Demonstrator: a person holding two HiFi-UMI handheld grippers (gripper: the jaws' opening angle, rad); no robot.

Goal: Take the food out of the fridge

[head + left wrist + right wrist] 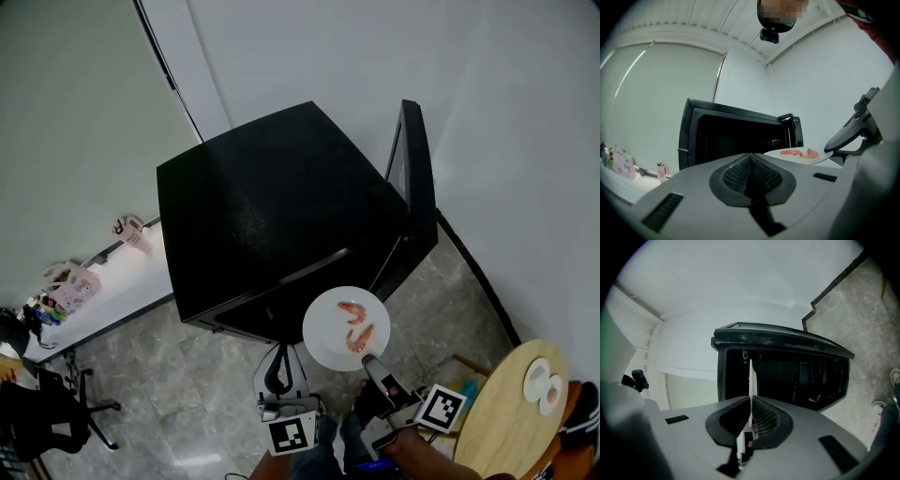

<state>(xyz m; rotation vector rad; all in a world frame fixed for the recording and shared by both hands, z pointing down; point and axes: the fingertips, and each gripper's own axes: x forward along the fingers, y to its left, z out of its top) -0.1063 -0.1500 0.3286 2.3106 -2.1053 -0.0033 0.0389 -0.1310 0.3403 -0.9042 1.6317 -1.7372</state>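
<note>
A black fridge (281,220) stands against the wall with its door (412,192) swung open to the right. In front of it a white plate (346,328) carrying pink shrimp (355,327) is held level in the air. My right gripper (371,359) is shut on the plate's near rim; in the right gripper view the plate (751,394) runs edge-on between the jaws. My left gripper (277,375) hangs left of the plate, shut with nothing in it. In the left gripper view the plate (799,154) and dark fridge opening (736,138) lie ahead.
A round wooden table (516,412) with a small white dish (544,380) stands at the lower right. A white counter (103,286) with small bottles and packets runs along the left wall, with a black office chair (47,408) below it. Grey marble floor (178,412) lies underfoot.
</note>
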